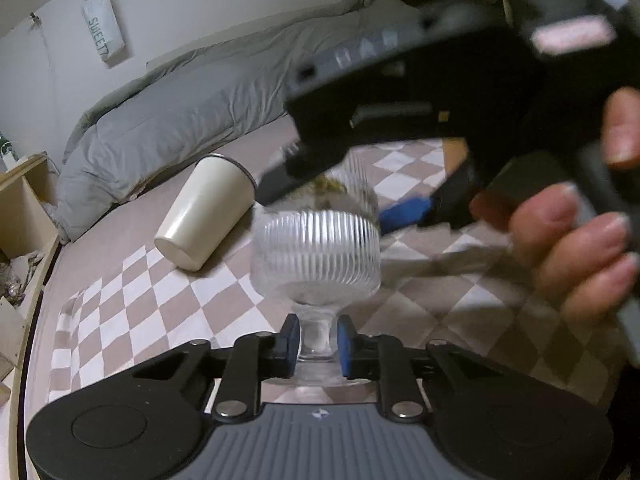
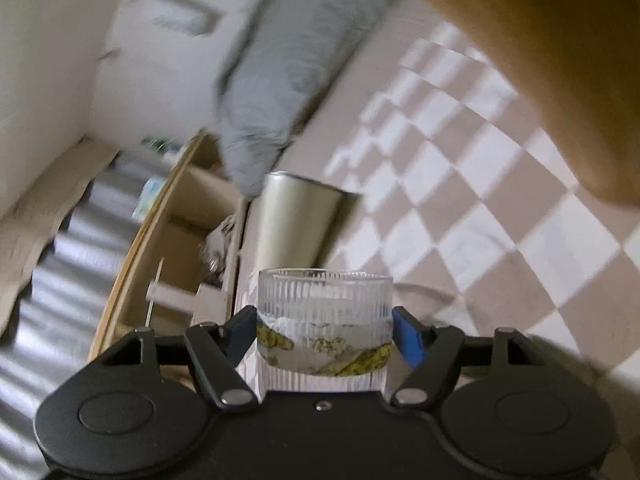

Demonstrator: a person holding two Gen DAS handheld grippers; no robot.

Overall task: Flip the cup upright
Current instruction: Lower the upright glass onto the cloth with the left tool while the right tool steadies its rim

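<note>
Left gripper [image 1: 318, 344] is shown clamped on the short stem of a clear ribbed glass goblet with a yellow-green printed band [image 1: 316, 256], its blue pads pressed to either side just above the foot. Right gripper [image 2: 325, 334] is shown closed on the ribbed bowl of the same goblet, at the printed band, with the rim pointing away from its camera. The goblet is thus held in the air between both tools, above the beige-and-white checkered cloth [image 1: 160, 304]. A cream tapered tumbler [image 1: 206, 212] lies on its side on the cloth, near a grey quilt [image 1: 180, 116]. The step in hand is judged to be the turning or handover of the goblet; the next move would call for one grip to be released before the foot is lowered flat onto the cloth. The right hand [image 1: 576, 232] is seen wrapped round its tool's handle, fingers curled, the tool reaching in from above and to the right.
</note>
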